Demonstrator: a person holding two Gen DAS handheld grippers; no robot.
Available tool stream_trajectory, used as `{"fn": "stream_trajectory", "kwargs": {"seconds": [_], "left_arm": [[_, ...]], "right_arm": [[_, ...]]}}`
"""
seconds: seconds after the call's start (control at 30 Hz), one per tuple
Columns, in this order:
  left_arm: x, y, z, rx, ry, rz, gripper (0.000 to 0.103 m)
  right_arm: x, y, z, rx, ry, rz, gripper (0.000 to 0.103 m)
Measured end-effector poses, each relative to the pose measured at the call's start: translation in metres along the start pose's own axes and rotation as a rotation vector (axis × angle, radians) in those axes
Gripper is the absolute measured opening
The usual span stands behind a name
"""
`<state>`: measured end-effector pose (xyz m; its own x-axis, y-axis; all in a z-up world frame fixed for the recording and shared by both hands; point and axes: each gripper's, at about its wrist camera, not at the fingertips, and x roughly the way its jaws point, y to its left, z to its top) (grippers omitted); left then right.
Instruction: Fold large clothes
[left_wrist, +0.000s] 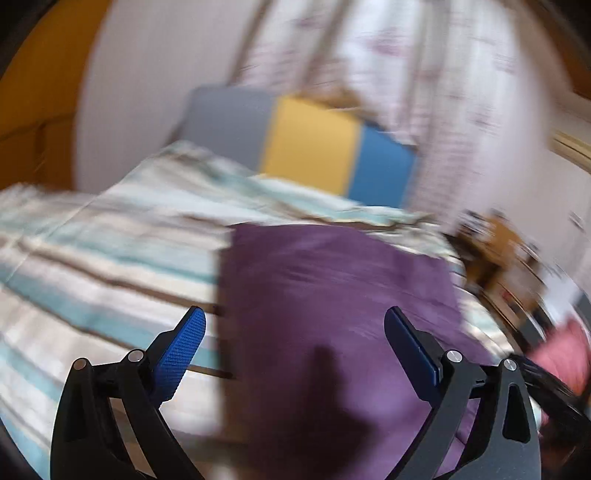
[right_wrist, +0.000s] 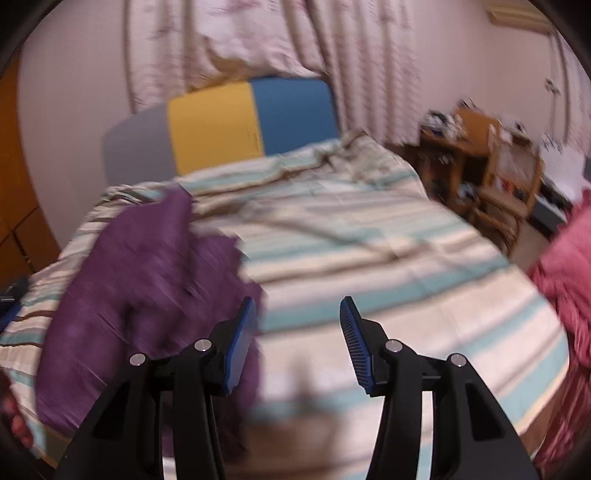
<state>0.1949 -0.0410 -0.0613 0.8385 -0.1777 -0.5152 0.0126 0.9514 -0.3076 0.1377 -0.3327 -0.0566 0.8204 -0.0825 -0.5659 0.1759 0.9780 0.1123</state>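
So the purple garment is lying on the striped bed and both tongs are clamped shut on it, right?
Not quite. The purple garment does lie on the striped bed, but both wrist views show the left tongs and right tongs open, jaws apart and holding nothing.

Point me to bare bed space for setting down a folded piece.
Free: the striped sheet right of the purple cloth, bordered by the headboard behind and the pink fabric at the right edge. A smaller strip lies left of the purple cloth in the left view. Crowded: under the purple cloth.
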Motion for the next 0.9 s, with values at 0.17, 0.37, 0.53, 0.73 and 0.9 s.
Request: {"fn": "stream_trajectory", "kwargs": {"seconds": [0.17, 0.37, 0.53, 0.73, 0.9], "left_arm": [[0.049, 0.015, 0.018, -0.064, 0.137, 0.137, 0.097], [0.071, 0.000, 0.001, -0.012, 0.190, 0.129, 0.097], [0.075, -0.011, -0.001, 0.052, 0.161, 0.129, 0.097], [0.087, -0.032, -0.010, 0.119, 0.157, 0.080, 0.097], [0.094, -0.039, -0.020, 0.164, 0.139, 0.105, 0.097]], "right_arm": [[0.007, 0.065, 0.059, -0.075, -0.005, 0.105, 0.048], [0.066, 0.135, 0.089, -0.110, 0.079, 0.162, 0.046], [0.121, 0.137, 0.066, -0.179, 0.088, 0.093, 0.044], [0.149, 0.082, 0.024, -0.124, 0.067, 0.038, 0.044], [0.155, 0.065, 0.010, -0.076, 0.080, 0.065, 0.044]]}}
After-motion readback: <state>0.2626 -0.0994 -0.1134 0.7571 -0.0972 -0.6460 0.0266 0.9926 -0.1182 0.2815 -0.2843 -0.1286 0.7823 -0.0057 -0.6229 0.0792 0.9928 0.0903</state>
